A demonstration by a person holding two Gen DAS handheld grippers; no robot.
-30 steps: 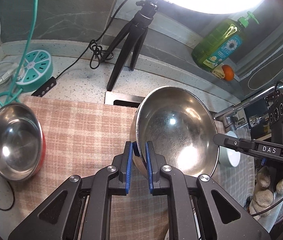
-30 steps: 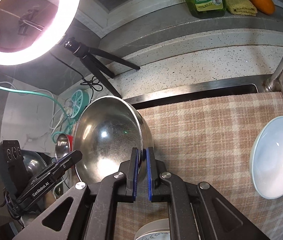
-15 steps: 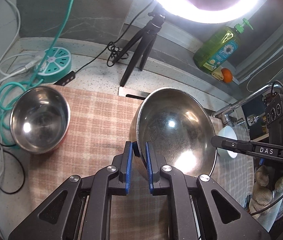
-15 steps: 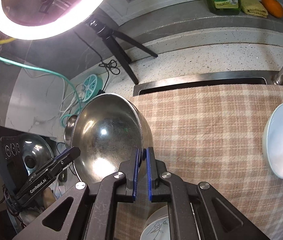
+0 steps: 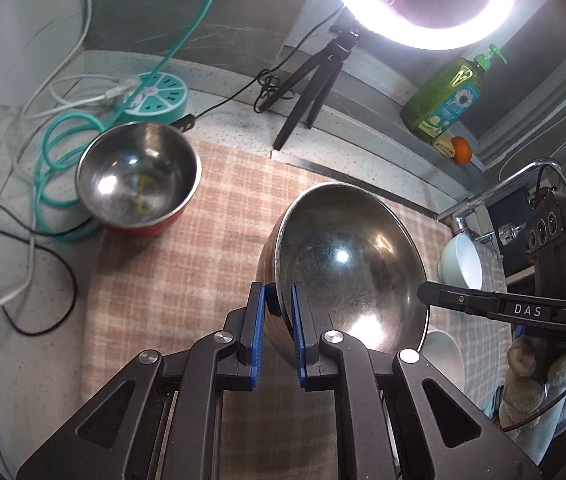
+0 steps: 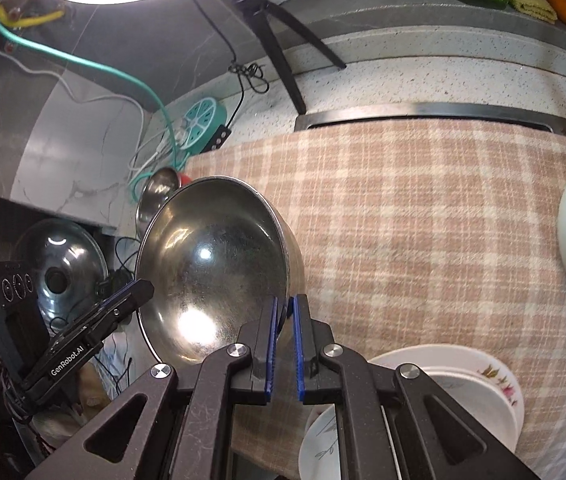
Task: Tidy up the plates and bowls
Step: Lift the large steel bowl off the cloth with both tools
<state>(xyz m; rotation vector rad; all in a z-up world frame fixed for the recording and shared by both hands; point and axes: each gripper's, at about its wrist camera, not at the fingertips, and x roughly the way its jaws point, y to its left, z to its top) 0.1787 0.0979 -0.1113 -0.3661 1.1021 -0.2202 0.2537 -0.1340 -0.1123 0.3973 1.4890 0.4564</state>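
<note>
Probably a home kitchen: sink faucet (image 5: 499, 192), dish soap (image 5: 443, 96)

A blown-out ring light (image 5: 419, 0) overhead floods both fisheye views, throwing hot glare spots inside the steel bowl (image 5: 347, 268), while edges bend and darken.

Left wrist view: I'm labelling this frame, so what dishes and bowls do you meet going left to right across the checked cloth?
Red-sided steel bowl → large steel bowl, gripped at its rim by the left gripper → pale blue-white bowl by the faucet.
</note>
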